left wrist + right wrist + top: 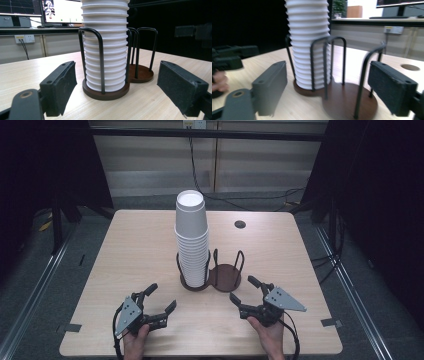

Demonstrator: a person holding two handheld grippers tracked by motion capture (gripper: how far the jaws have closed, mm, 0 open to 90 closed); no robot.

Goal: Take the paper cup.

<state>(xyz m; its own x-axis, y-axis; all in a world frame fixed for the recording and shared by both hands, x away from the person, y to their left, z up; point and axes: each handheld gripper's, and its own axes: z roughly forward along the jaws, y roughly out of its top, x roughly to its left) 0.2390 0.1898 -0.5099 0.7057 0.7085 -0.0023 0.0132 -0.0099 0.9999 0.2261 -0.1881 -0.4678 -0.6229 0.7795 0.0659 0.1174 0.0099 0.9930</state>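
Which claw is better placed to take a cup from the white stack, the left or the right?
Probably the left claw: the cup stack fills the holder's left ring, straight before its open jaws. The right claw, also open, faces the empty ring.

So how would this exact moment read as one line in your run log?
left gripper: open, empty | right gripper: open, empty | stack of white paper cups: in left ring of two-ring cup holder | right ring: empty

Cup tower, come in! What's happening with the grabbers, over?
Left gripper open, empty. Right gripper open, empty. Cup stack upright in left ring of holder, untouched. Nothing between grippers and cups.
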